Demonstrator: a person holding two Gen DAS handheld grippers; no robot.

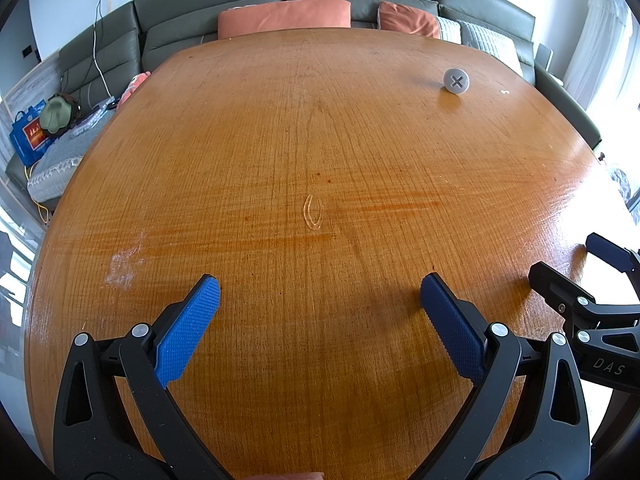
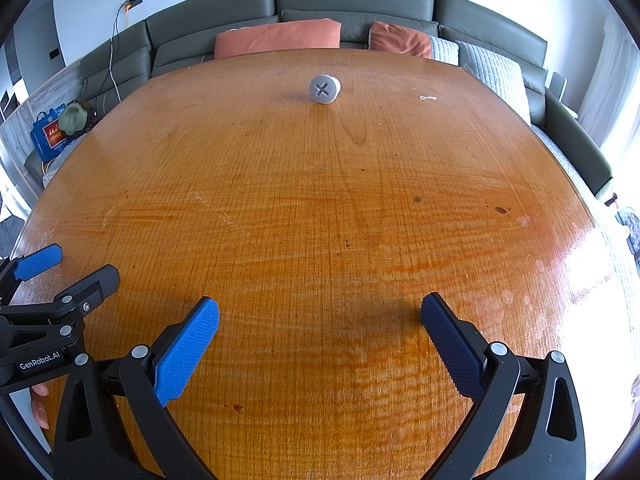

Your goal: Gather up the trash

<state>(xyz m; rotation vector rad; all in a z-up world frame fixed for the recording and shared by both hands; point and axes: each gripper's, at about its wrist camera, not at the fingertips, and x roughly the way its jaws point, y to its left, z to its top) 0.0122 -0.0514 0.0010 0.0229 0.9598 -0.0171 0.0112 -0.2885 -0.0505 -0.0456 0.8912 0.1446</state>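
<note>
We hold the left tool [image 1: 320, 296] and right tool [image 2: 320, 316] side by side low over the near worktop [image 2: 320, 220], both spread wide and empty, ready to reach. The grey cap [image 2: 324, 89] and a white scrap [image 2: 428, 98] lie well apart from us, near the far edge.

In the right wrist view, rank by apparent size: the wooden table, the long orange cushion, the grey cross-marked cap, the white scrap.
1. wooden table
2. long orange cushion
3. grey cross-marked cap
4. white scrap

All apparent sizes; the cushion lies farther back.
</note>
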